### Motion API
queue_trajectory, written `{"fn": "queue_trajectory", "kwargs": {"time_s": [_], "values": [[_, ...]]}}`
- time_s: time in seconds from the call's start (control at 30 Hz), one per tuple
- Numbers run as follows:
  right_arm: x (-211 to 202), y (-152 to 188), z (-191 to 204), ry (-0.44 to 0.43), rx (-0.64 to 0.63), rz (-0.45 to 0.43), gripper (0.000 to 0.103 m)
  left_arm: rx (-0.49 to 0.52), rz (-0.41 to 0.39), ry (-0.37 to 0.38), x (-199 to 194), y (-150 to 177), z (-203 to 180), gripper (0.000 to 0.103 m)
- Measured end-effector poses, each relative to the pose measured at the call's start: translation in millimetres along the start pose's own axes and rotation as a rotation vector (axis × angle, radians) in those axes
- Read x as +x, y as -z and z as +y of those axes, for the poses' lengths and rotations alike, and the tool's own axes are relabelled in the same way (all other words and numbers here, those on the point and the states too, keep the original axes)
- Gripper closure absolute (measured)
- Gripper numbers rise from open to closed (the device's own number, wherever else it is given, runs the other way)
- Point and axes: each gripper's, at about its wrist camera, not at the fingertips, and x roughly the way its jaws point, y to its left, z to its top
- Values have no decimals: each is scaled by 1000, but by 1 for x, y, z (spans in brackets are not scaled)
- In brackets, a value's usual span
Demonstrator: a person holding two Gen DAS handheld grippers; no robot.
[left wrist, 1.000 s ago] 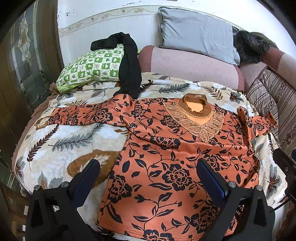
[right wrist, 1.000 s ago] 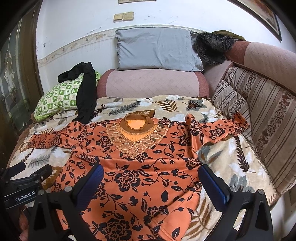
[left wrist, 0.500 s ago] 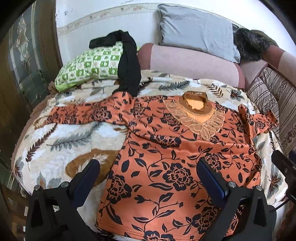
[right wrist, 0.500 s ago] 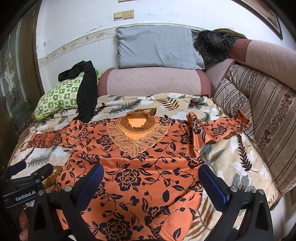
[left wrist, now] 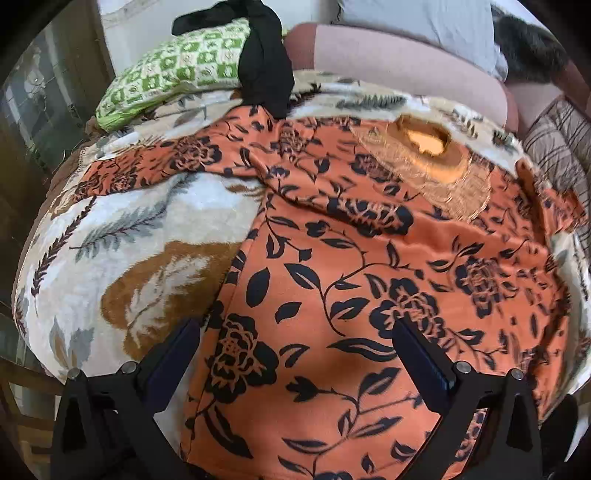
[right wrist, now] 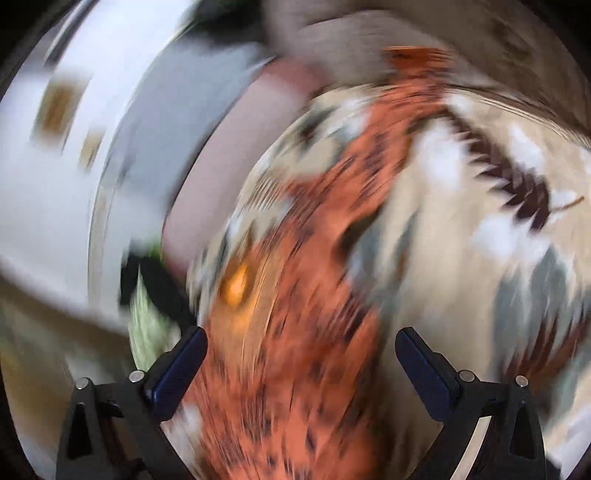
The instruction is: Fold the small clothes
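Hovering low over the near hem of the orange floral top (left wrist: pixel 369 266), left gripper (left wrist: pixel 295 354) points forward along the garment toward its neckline. Jaws spread wide, nothing between them. Left finger (left wrist: pixel 173 354) sits over the edge where the leaf-print blanket (left wrist: pixel 122 251) meets the top's side seam; right finger (left wrist: pixel 421 354) sits over the floral print. Cannot tell whether either fingertip touches the fabric. No hand or arm visible in either view, only the black gripper frames and blue pads.

Top lies spread flat, front up, on the blanket. One sleeve stretches out to the left in the left wrist view, the other reaches toward the striped cushion (left wrist: pixel 561 144) at the right edge. Lace-trimmed neckline faces the far side, toward the pink bolster (left wrist: pixel 399 70).

Left to right along the back: green checked pillow (left wrist: pixel 177 74), black garment (left wrist: pixel 264 62) draped over it with its lower end touching the top's shoulder, the bolster, grey pillow (left wrist: pixel 424 18) above it, dark furry item (left wrist: pixel 528 51) at far right.

No readable writing or labels anywhere.

Right wrist view is heavily motion-smeared and rolled sideways. Right gripper (right wrist: pixel 301 354) is also wide open and holds nothing. Between its fingers: orange fabric (right wrist: pixel 295 332) on the left side, blanket (right wrist: pixel 461 221) on the right. Contact cannot be judged through the blur. White wall (right wrist: pixel 55 192) fills the left of that view.
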Motion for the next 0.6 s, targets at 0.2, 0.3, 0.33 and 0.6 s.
{"fn": "queue_trajectory", "kwargs": {"time_s": [0.2, 0.3, 0.33, 0.6], "values": [[43, -115, -65, -80, 317, -64, 22, 34, 55, -50, 28, -6, -6, 0], [72, -144, -75, -102, 391, -61, 26, 36, 86, -80, 42, -9, -6, 0], [83, -150, -75, -89, 394, -52, 28, 37, 92, -84, 46, -10, -7, 0], [100, -188, -18, 248, 61, -160, 74, 51, 73, -95, 48, -8, -2, 0]]}}
